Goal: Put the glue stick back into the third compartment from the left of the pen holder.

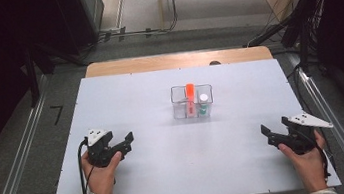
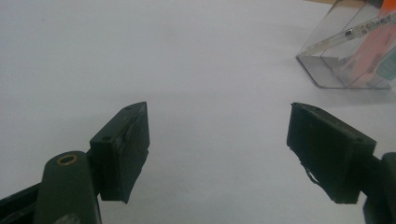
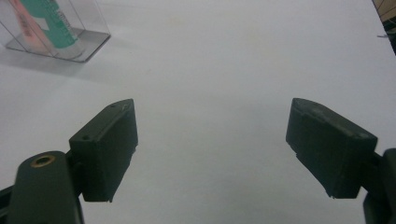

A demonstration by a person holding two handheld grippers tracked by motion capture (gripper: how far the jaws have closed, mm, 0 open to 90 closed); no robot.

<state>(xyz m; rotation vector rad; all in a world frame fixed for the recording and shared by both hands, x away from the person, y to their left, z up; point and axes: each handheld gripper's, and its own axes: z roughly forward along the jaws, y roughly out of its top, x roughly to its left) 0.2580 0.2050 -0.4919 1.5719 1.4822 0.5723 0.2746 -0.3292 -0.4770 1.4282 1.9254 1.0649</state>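
A clear plastic box (image 1: 180, 107) stands upright near the middle of the white table (image 1: 158, 164). In it stand an orange tube (image 1: 190, 94) and a green bottle with a white cap (image 1: 203, 104). My left gripper (image 1: 125, 142) rests at the table's front left, held by a hand, open and empty. The box (image 2: 327, 70) lies ahead and to the right of the left gripper (image 2: 217, 149). My right gripper (image 1: 267, 134) sits at the front right, open and empty. From the right gripper (image 3: 210, 149) the box (image 3: 88, 44) lies at the upper left.
The white table's wooden far edge (image 1: 177, 60) borders a grey floor with cables (image 1: 141, 30). Dark stands (image 1: 301, 24) flank the table on both sides. Metal rails (image 1: 17, 162) run along the floor at left and right.
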